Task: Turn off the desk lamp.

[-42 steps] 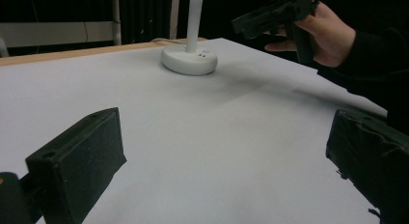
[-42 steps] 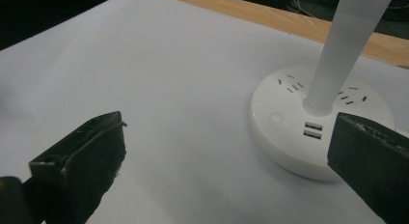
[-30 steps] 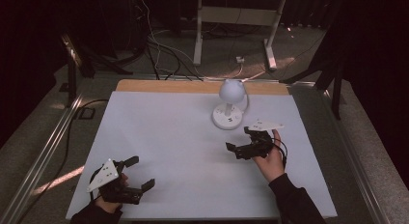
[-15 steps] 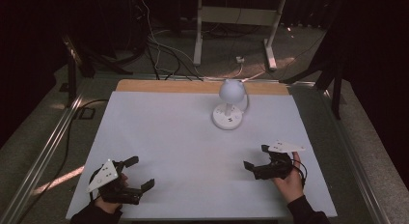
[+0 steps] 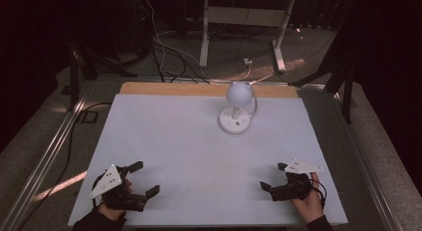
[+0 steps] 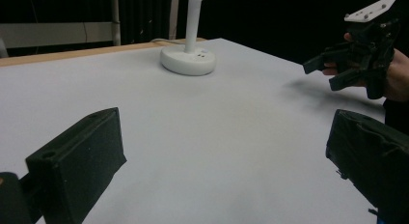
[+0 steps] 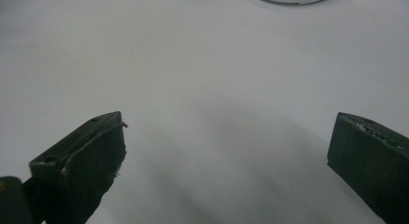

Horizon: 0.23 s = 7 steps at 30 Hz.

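— What are you holding right now?

— Nothing. My left hand-held gripper [image 5: 141,180] is low at the near left corner of the surface [image 5: 164,136], jaws spread wide with only bare white sheet between them. My right hand-held gripper [image 5: 275,177] is at the near right, also wide apart and empty.

— And the lamp?

— The lamp [image 5: 237,107] stands upright toward the far edge, a little right of centre, on its round base with the ball-shaped head above it. It is well apart from both tools. From the left gripper view I see its base [image 6: 188,59] and stem across the sheet, with my right hand [image 6: 396,74] and its tool off to the side.

— Why sit so far back from it?

— I'd judge this is a resting pose: both tools parked near my edge, nothing in reach, so the lamp is free of any contact.

— How are your hands set?

— Both forearms come in from the near edge. Each tool points inward toward the middle of the sheet, the grey plate facing up, the right one tilted down at the sheet.
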Tool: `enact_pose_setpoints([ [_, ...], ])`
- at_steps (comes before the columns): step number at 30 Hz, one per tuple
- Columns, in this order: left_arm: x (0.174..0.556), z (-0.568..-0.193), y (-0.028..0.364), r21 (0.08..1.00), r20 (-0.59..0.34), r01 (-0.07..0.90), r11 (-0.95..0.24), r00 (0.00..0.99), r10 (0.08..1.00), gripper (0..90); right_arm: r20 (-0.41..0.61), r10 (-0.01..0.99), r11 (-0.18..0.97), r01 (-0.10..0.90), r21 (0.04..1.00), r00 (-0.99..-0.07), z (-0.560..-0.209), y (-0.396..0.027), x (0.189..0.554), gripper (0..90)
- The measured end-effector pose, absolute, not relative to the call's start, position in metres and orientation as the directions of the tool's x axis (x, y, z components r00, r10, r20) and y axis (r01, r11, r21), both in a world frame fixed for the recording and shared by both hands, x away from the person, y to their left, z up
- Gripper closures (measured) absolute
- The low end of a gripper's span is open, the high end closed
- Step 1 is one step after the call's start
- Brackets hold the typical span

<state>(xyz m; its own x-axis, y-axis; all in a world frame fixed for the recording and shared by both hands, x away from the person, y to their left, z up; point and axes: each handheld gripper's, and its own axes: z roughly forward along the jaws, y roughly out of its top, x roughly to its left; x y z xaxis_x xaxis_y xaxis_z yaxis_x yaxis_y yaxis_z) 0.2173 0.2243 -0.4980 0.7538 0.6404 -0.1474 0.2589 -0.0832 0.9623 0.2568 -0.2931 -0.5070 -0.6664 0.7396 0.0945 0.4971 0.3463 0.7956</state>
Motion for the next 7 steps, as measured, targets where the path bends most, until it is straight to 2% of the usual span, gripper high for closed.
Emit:
enact_pose_setpoints([
  [7, 0.217, -0.4975, 0.2241, 0.963, -0.143, 0.256, -0.086, 0.753, 0.642, 0.5, 0.087, 0.738, 0.361, 0.502, 0.786, -0.669, -0.509, -0.2935, 0.2591, 0.0],
])
